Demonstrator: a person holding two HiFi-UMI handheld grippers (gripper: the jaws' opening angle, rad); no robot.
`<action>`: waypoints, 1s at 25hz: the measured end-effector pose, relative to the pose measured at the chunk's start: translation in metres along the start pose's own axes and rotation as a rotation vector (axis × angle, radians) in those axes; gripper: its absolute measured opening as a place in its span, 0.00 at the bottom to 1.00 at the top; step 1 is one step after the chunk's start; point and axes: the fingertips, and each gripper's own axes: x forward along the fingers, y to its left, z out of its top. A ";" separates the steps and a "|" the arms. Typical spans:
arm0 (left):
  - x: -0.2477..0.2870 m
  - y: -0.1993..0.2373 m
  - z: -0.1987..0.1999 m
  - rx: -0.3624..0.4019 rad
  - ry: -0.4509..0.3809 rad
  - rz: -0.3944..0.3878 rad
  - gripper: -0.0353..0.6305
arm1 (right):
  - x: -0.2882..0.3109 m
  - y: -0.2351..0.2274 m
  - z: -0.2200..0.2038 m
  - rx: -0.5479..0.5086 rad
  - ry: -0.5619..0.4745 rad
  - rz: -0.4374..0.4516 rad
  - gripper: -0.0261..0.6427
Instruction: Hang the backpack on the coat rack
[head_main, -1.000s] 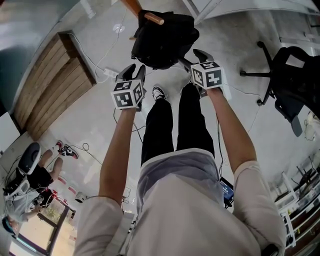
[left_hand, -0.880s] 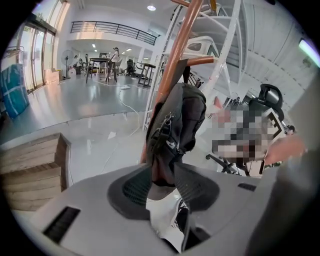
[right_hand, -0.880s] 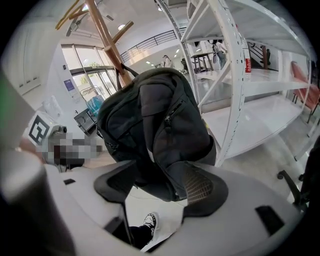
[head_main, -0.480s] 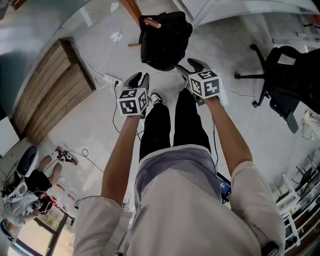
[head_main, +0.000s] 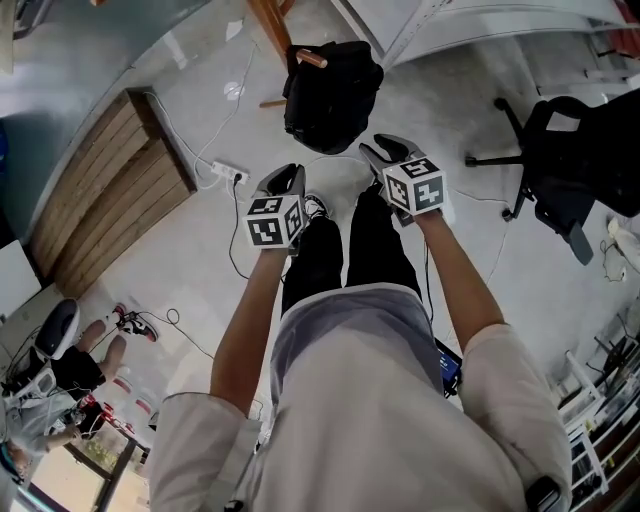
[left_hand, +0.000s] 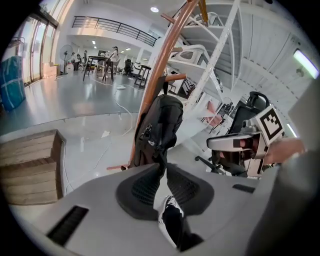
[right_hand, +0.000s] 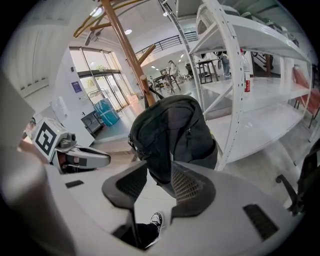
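Observation:
The black backpack (head_main: 330, 95) hangs from a wooden peg (head_main: 312, 58) of the coat rack (head_main: 268, 25), clear of the floor. Both grippers are held back from it, touching nothing. My left gripper (head_main: 290, 178) is below and left of the bag; its jaws are closing to a narrow gap with nothing between them. My right gripper (head_main: 385, 150) is below and right of the bag; its jaws are closing too, wider apart and empty. In the left gripper view the backpack (left_hand: 160, 130) hangs against the rack's pole (left_hand: 160, 75) beyond the left gripper (left_hand: 162, 172). The right gripper view shows the backpack (right_hand: 172, 132) ahead of the right gripper (right_hand: 159, 182).
A black office chair (head_main: 570, 170) stands to the right and white shelving (head_main: 480, 20) behind the rack. A wooden platform (head_main: 110, 180) lies to the left, with a power strip and cables (head_main: 225, 170) beside it. Another person sits at the lower left (head_main: 60, 360).
Both grippers have drawn back from the backpack and risen, and their jaws have narrowed. The backpack stays hanging on the peg.

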 end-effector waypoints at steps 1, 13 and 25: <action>-0.004 -0.001 0.001 0.001 -0.004 -0.004 0.13 | -0.003 0.004 0.001 -0.001 0.001 0.005 0.27; -0.050 -0.019 0.019 -0.010 -0.058 -0.061 0.10 | -0.052 0.040 0.014 -0.024 -0.034 0.017 0.24; -0.091 -0.039 0.045 -0.003 -0.131 -0.135 0.10 | -0.085 0.075 0.031 -0.090 -0.052 0.010 0.20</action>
